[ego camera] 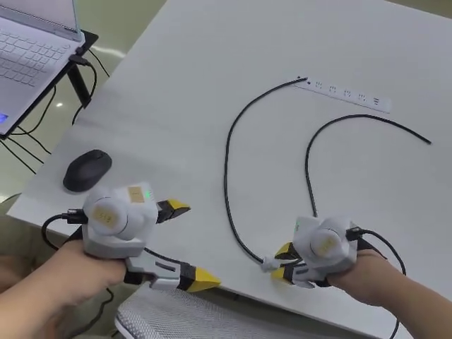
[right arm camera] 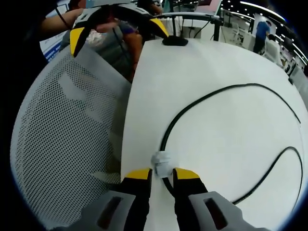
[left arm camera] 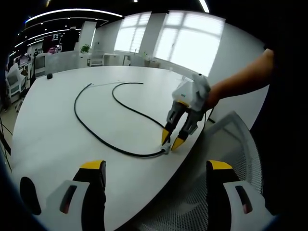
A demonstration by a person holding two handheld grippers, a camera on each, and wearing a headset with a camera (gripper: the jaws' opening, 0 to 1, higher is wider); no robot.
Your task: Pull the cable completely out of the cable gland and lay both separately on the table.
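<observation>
A long black cable [ego camera: 227, 155] curves across the white table [ego camera: 176, 106] and ends in a small white cable gland [ego camera: 269, 265] near the front edge. My right gripper [ego camera: 282, 262] has its yellow tips closed narrowly on the cable gland [right arm camera: 162, 161], and the cable [right arm camera: 202, 103] runs out ahead of it. A second stretch of cable [ego camera: 311, 155] leads back under that gripper. My left gripper [ego camera: 191, 244] hovers open and holding nothing at the table's front left. In the left gripper view, the right gripper [left arm camera: 172, 142] pinches the gland [left arm camera: 166, 150].
A white power strip [ego camera: 346, 94] lies at the back right. A black mouse [ego camera: 87, 169] sits near the left edge, and a laptop [ego camera: 32, 42] stands on a stand beyond it. A mesh chair back [ego camera: 162, 314] is just below the front edge.
</observation>
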